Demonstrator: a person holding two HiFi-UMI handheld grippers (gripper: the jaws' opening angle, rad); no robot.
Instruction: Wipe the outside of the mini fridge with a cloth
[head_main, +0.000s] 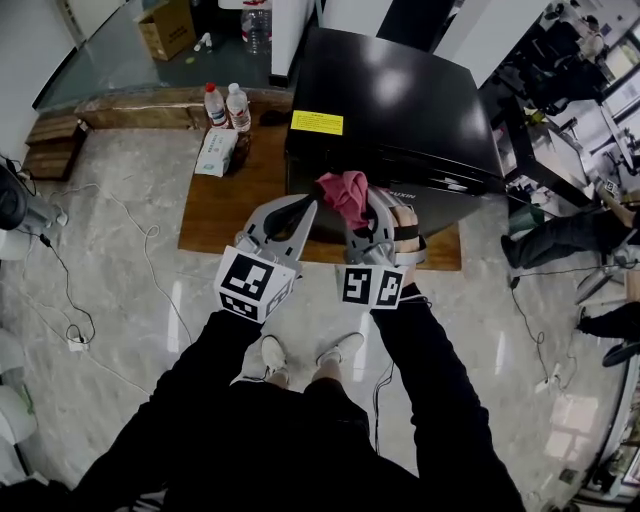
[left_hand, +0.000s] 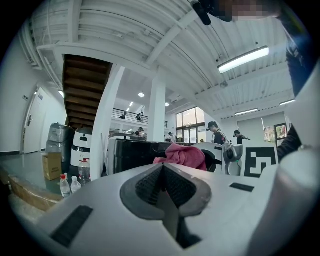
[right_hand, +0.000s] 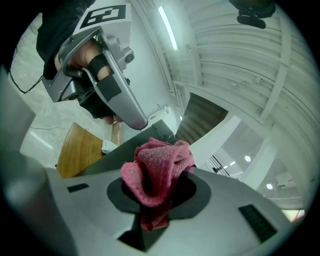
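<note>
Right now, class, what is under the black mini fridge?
A low wooden board, which shows to the left of and in front of the mini fridge. Whatever lies directly beneath the fridge is covered by it.

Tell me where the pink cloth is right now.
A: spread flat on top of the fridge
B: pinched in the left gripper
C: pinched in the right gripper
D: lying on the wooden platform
C: the pink cloth is bunched between the jaws of the right gripper, as its own view shows. The left gripper has its jaws together on nothing.
</note>
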